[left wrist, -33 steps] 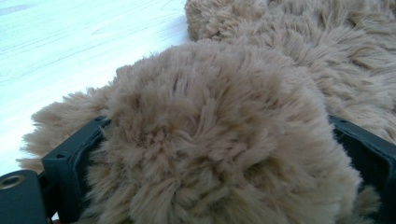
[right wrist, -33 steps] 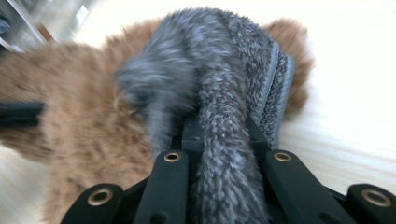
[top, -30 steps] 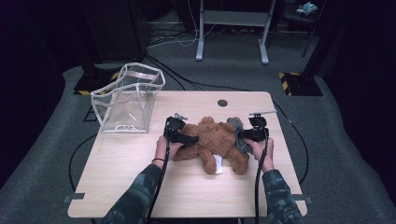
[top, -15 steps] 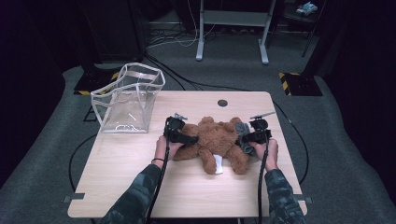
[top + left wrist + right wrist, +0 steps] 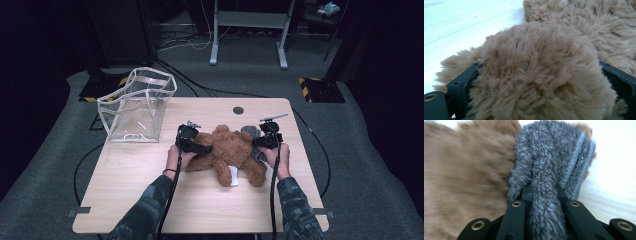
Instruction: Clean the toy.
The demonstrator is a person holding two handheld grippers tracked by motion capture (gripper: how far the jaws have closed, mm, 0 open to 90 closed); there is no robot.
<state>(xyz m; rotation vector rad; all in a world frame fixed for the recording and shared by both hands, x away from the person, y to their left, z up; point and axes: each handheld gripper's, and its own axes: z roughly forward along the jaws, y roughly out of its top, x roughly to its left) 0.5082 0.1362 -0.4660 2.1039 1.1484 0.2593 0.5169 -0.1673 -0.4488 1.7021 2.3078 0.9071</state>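
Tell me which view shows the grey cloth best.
The right gripper view: the grey cloth sits close up, pinched between the right gripper. The high view shows it as a small patch beside the teddy bear. The left gripper view shows brown fur.

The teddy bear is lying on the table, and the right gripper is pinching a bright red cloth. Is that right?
Not quite. The cloth is grey, not red; the right gripper view shows its fuzzy grey pile pinched between the right gripper's jaws. The teddy bear does lie on the table.
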